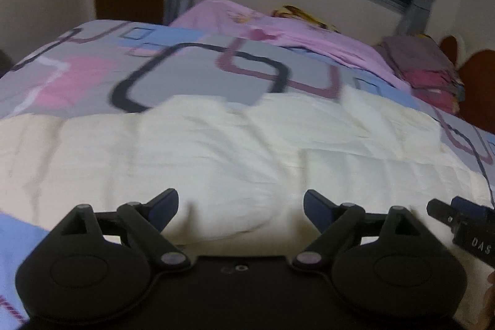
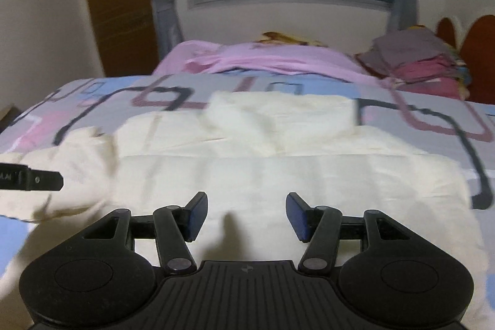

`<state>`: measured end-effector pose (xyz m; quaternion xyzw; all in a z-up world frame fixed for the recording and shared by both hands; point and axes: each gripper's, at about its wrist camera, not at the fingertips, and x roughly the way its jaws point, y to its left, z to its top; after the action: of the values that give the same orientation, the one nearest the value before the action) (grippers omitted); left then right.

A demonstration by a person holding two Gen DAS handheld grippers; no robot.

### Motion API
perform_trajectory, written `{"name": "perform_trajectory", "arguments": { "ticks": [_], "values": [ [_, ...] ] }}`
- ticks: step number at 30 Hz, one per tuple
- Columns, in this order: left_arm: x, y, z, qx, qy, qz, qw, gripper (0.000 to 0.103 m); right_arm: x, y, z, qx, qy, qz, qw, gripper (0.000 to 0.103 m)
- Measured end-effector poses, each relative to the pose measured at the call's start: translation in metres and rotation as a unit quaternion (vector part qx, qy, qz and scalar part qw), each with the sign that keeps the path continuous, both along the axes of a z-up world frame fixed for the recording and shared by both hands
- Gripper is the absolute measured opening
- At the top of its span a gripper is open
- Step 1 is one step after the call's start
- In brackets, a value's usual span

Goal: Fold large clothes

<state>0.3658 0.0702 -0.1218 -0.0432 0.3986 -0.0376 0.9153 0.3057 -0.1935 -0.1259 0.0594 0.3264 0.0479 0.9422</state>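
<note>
Beneath both my tongs stretches the bed's grey bedspread patterned with pink, blue and dark rounded squares [image 1: 198, 73]. My left gripper [image 1: 240, 211] hangs with fingers spread apart, holding nothing, above the near edge of the cream fabric garment [image 1: 216, 150]. My right gripper [image 2: 246, 214] is likewise spread wide over the same cloth, which lies flat across the bedspread. Farther back sit a lilac sheet [image 2: 263, 57] and a stack of folded clothes [image 2: 414, 61].
</note>
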Motion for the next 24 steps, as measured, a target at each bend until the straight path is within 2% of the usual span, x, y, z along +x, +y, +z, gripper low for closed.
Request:
{"name": "perform_trajectory", "arguments": {
  "ticks": [7, 9, 13, 18, 24],
  "values": [
    [-0.005, 0.077, -0.002, 0.000, 0.004, 0.072, 0.9974, 0.089, 0.014, 0.055, 0.000, -0.008, 0.001, 0.032, 0.999, 0.058],
    [-0.007, 0.102, -0.006, -0.005, 0.009, 0.096, 0.9953, 0.089, 0.018, 0.067, -0.003, -0.014, 0.000, 0.030, 0.999, 0.083],
    [-0.016, 0.152, -0.017, -0.024, 0.025, 0.148, 0.9883, 0.089, 0.024, 0.082, -0.009, -0.023, 0.000, 0.035, 0.999, 0.084],
    [-0.029, 0.204, -0.025, -0.058, 0.032, 0.215, 0.9744, 0.089, 0.032, 0.093, -0.013, -0.020, -0.001, 0.030, 0.999, 0.083],
    [-0.021, 0.241, -0.042, -0.099, 0.037, 0.252, 0.9620, 0.089, 0.036, 0.101, -0.010, -0.010, 0.007, 0.032, 0.999, 0.083]
  ]
}}
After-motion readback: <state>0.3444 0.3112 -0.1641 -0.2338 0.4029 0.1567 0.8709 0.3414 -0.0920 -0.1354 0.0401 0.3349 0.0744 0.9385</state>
